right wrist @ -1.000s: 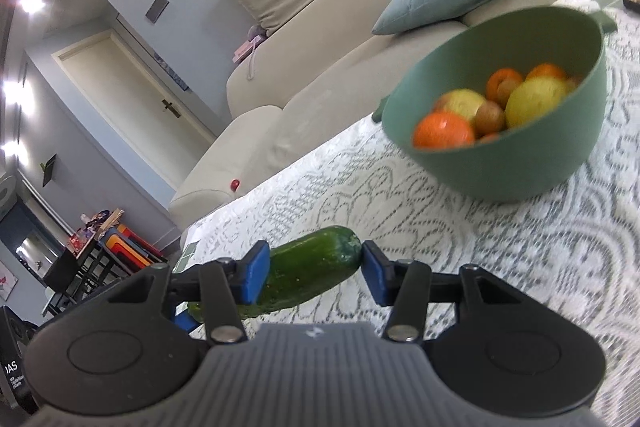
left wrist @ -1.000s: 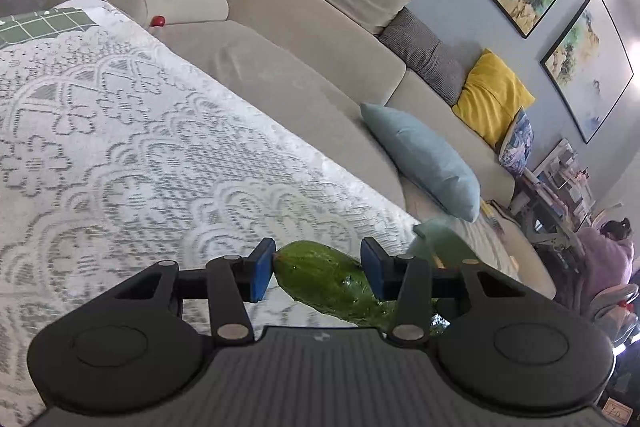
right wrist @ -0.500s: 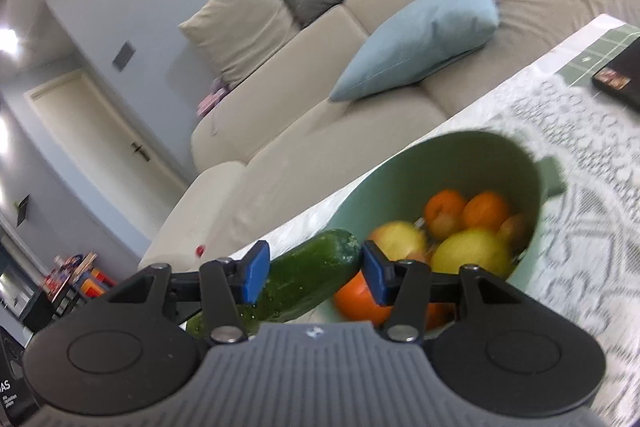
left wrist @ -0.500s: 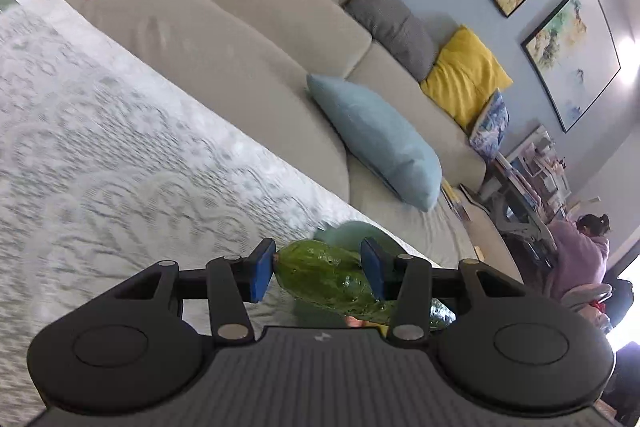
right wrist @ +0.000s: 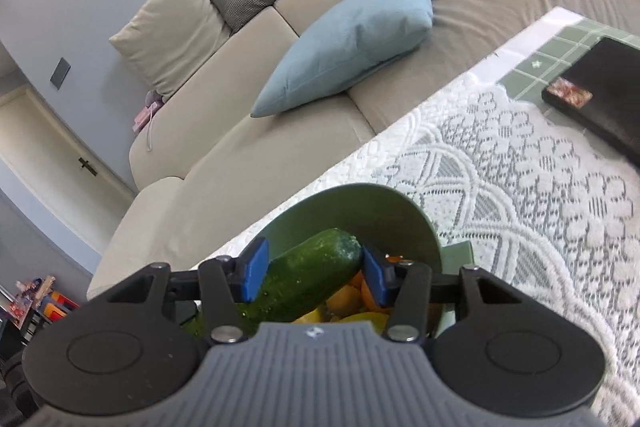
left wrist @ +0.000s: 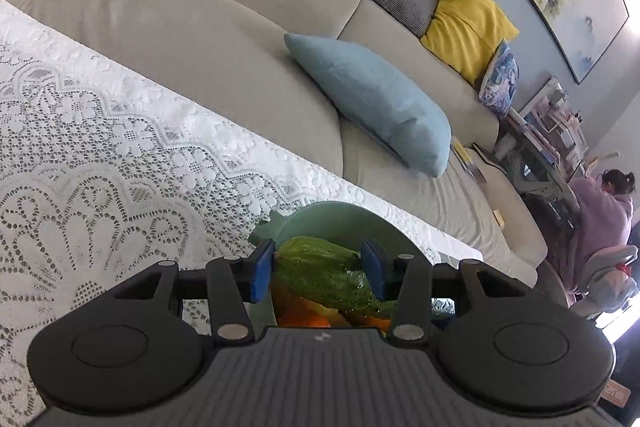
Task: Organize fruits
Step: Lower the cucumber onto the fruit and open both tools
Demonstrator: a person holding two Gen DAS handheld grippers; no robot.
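Note:
A green cucumber (left wrist: 324, 277) is held at both ends: my left gripper (left wrist: 318, 273) is shut on one end, my right gripper (right wrist: 314, 269) is shut on the other end (right wrist: 308, 277). Both hold it just above the green bowl (right wrist: 360, 207), also in the left wrist view (left wrist: 340, 217). Oranges (left wrist: 304, 317) and yellow fruit (right wrist: 344, 301) lie in the bowl beneath the cucumber, mostly hidden by the grippers.
The bowl stands on a white lace tablecloth (left wrist: 100, 167) near the table's far edge. A black flat box (right wrist: 600, 95) lies at the table's right end. A beige sofa (left wrist: 220, 27) with a blue cushion (left wrist: 372, 103) runs behind the table.
Both grippers carried the cucumber over to the bowl. A second ago it hung above the cloth beside the bowl; now it hangs over the fruit inside.

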